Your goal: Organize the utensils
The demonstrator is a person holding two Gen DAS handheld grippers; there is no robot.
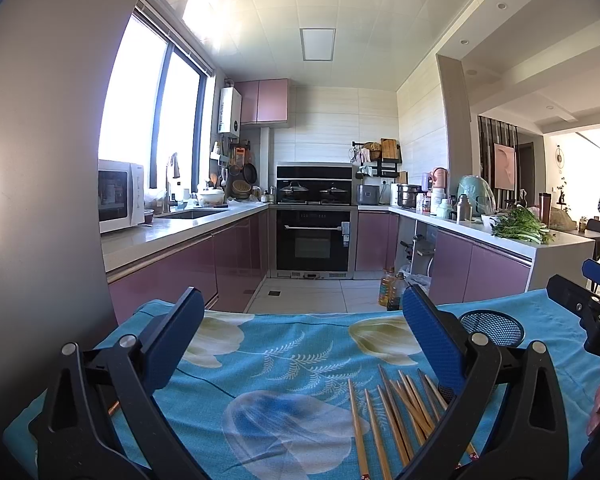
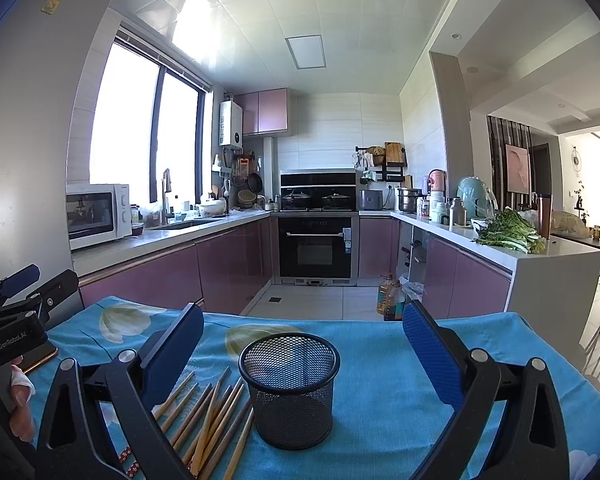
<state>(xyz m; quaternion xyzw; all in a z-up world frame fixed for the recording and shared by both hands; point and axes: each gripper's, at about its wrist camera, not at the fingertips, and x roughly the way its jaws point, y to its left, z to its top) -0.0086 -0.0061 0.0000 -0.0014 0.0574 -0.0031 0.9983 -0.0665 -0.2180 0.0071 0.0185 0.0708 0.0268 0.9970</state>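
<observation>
Several wooden chopsticks (image 1: 396,416) lie loose on a blue floral tablecloth (image 1: 284,360); they also show in the right wrist view (image 2: 208,420). A black mesh cup (image 2: 290,388) stands upright and empty just right of them; its rim shows in the left wrist view (image 1: 492,328). My left gripper (image 1: 304,328) is open and empty above the cloth, left of the chopsticks. My right gripper (image 2: 304,332) is open and empty, with the cup between its fingers' lines. Each gripper shows at the other view's edge.
A phone (image 2: 40,358) lies on the cloth at the left. Beyond the table's far edge is the kitchen floor with oil bottles (image 2: 390,294). Purple cabinets, an oven (image 2: 316,246) and a counter with greens (image 2: 508,234) stand further back.
</observation>
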